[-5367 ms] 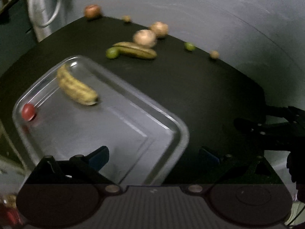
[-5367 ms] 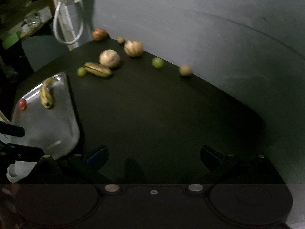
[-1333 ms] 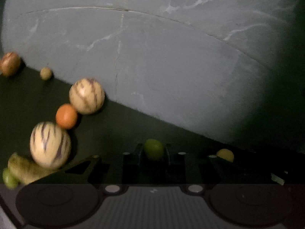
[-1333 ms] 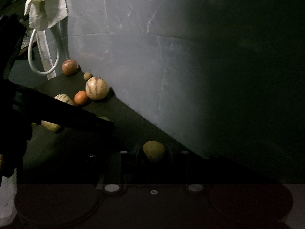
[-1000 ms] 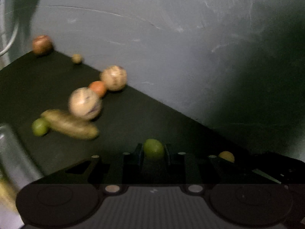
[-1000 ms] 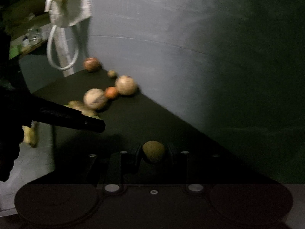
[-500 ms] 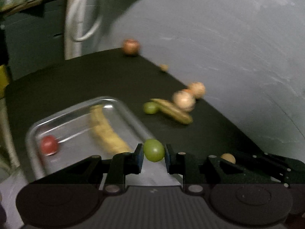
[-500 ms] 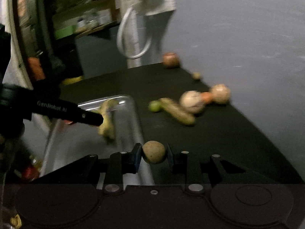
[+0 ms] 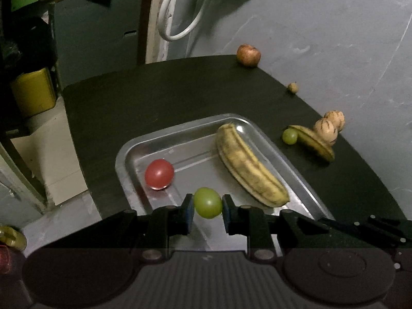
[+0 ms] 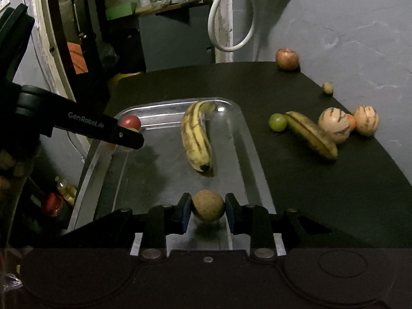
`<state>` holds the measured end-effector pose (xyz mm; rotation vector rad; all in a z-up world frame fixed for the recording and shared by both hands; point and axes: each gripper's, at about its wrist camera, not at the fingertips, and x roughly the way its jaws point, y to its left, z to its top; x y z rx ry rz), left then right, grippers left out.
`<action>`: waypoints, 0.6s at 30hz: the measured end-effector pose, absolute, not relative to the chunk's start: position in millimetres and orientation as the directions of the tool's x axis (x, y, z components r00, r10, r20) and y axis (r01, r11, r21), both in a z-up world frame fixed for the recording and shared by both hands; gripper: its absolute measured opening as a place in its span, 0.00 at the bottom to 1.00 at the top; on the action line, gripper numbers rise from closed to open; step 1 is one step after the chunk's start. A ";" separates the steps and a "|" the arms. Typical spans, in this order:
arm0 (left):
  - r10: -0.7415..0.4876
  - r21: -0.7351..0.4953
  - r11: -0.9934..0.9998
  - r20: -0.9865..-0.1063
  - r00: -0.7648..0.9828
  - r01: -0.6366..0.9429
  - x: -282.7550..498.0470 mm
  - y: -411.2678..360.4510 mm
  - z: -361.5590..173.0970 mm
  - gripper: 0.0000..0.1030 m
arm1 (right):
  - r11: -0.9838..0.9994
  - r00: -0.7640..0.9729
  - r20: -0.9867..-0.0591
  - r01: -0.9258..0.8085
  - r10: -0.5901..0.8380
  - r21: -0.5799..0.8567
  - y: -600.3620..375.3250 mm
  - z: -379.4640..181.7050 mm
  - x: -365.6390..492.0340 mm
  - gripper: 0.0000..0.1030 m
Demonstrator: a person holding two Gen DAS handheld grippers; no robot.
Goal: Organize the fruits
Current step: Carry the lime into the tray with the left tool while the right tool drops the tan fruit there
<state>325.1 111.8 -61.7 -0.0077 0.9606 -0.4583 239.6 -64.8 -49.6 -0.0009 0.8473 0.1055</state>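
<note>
- A dark table point(image 9: 180, 90) stands against a grey wall and bears a metal tray point(image 9: 123, 154) with a banana point(image 9: 249, 167) and a red fruit point(image 9: 159, 173).
- The left gripper point(image 9: 208, 207) is clamped on a green fruit point(image 9: 208, 206) above the tray.
- The right gripper point(image 10: 208, 209) is clamped on a brown fruit point(image 10: 208, 208) over the tray's near end.
- Risk, I think: both fruits are round, so if released from too high they may roll, hit the banana or jump over the low rim.

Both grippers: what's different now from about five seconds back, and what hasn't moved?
Both were open and empty then. Now the left gripper is shut on a green fruit and the right gripper on a tan round fruit, both taken from beside the wall and carried over the metal tray. Unchanged: the banana and red fruit in the tray.
</note>
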 end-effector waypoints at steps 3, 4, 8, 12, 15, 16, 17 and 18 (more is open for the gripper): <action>-0.380 -0.205 0.903 -0.790 0.481 0.378 325.8 114.3 -65.1 0.24 | 0.996 0.654 -0.752 -0.087 0.084 0.036 -63.3 -52.6 242.8 0.30; -0.381 -0.206 0.902 -0.791 0.478 0.379 326.2 114.7 -66.6 0.24 | 0.996 0.653 -0.753 -0.084 0.080 0.033 -63.2 -53.5 243.5 0.30; -0.381 -0.206 0.901 -0.798 0.468 0.382 328.2 114.6 -71.3 0.24 | 0.997 0.652 -0.755 -0.078 0.067 0.021 -61.1 -57.2 245.6 0.30; -0.378 -0.202 0.900 -0.804 0.459 0.387 329.1 115.2 -76.2 0.25 | 0.997 0.646 -0.761 -0.072 0.053 0.008 -60.2 -62.3 247.6 0.30; -0.381 -0.204 0.899 -0.802 0.460 0.388 327.8 116.1 -78.3 0.25 | 0.997 0.650 -0.759 -0.077 0.052 0.002 -61.1 -63.4 247.0 0.32; -0.380 -0.204 0.899 -0.802 0.462 0.387 327.1 116.1 -77.9 0.25 | 0.997 0.651 -0.757 -0.077 0.051 0.002 -61.2 -62.8 246.6 0.34; -0.378 -0.203 0.901 -0.801 0.463 0.384 327.0 116.2 -77.9 0.25 | 0.997 0.653 -0.756 -0.078 0.051 0.001 -61.3 -62.3 245.9 0.39; -0.375 -0.202 0.903 -0.802 0.465 0.380 326.7 116.1 -78.1 0.26 | 0.997 0.656 -0.753 -0.078 0.050 -0.002 -61.5 -61.5 244.4 0.42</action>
